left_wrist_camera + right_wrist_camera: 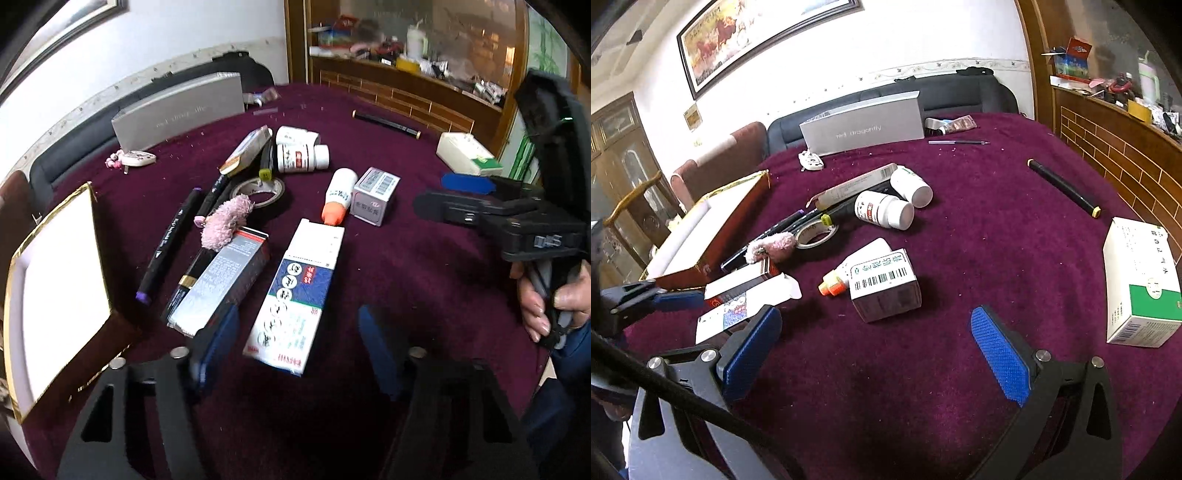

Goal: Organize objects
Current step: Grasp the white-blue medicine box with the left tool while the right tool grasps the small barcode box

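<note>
**Cluttered tabletop, both grippers empty above it**

Covered in a deep purple cloth, the tabletop [960, 221], strewn with small things. Standing upright at the far edge, a long grey box [862, 123]. At the left edge, an open red gift box [62, 295] with gold trim and a white lining, tilted toward the left wrist camera. Far right, well apart from the rest, a white and green carton [1141, 291].

Near the middle front, a long white and blue medicine box [295, 295] lying flat, just in front of the left gripper [295, 354]; fingers partly apart, nothing between them, the box's near end close to the gap but not pressed by either pad. Beside it on the left, a grey and red carton [221, 284] lying across a black and gold tube [184, 286]. Above that, a pink fluffy charm [225, 221], a roll of tape [258, 192] and black markers [166, 247] bunched together.

Further back, two white pill bottles [301, 155] on their sides, touching. To the right of the middle, a small barcoded box [882, 284] with a white bottle with an orange cap [849, 273] lying against it. Alone near the far right, a black pen [1063, 188].

Right gripper [871, 354] hovering over bare cloth, fingers spread wide, holding nothing; gripped from below by a hand [554, 295].
</note>
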